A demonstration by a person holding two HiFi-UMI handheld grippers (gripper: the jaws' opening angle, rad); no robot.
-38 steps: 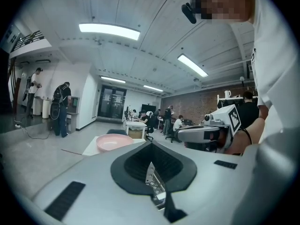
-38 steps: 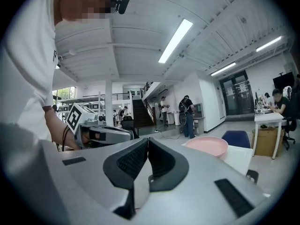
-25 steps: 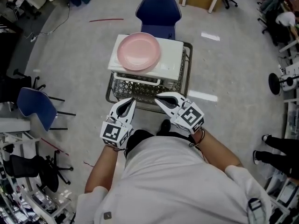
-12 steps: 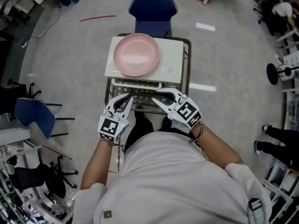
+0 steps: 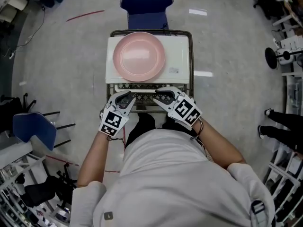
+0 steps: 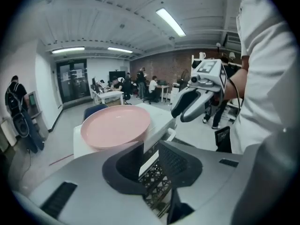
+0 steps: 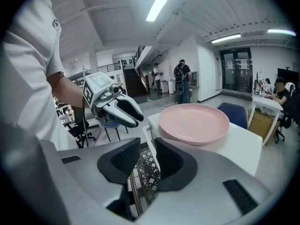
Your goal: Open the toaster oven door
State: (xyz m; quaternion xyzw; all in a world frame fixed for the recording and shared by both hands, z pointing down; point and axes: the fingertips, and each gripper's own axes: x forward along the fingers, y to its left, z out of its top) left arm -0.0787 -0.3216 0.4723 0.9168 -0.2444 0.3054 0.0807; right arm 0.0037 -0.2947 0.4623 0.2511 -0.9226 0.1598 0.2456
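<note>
Both arms reach forward, left tool (image 5: 124,98) beside right tool (image 5: 164,97) (jaws just opened, each astride the white handle (image 6: 149,162)).

Head view only catches the top of the toaster oven (image 5: 177,56), so the door is out of sight, and the pink plate (image 5: 138,56) covers most of that top. The wire cart (image 5: 192,65) underneath is mostly hidden too. Might be a basket, hard to tell.

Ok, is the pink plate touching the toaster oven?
Touching. Right gripper view shows the pink plate sitting flat on the white toaster oven, no gap beneath.
</note>
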